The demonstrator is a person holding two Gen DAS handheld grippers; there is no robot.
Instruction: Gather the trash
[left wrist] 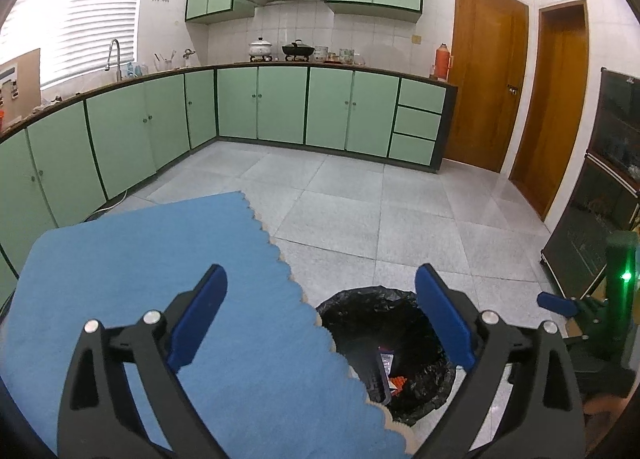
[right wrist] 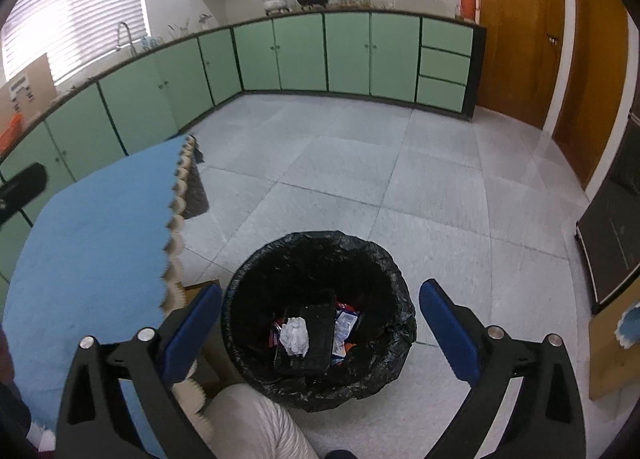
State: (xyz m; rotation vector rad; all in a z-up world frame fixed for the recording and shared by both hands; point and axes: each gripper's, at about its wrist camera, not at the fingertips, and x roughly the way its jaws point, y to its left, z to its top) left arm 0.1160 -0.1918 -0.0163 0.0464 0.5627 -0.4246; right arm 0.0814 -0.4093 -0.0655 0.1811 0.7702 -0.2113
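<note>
Both hand-held grippers wide open, empty, crumpled tissue (right wrist: 295, 336) in bin (right wrist: 320, 255) only in right view

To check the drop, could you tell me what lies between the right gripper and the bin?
Nothing: in the right wrist view the open right gripper hangs above the bin.

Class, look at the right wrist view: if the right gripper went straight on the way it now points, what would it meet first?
Probably the bin, entering its open mouth and meeting the crumpled tissue on the black tray inside. The right gripper is open and empty. Depth is unclear.
</note>
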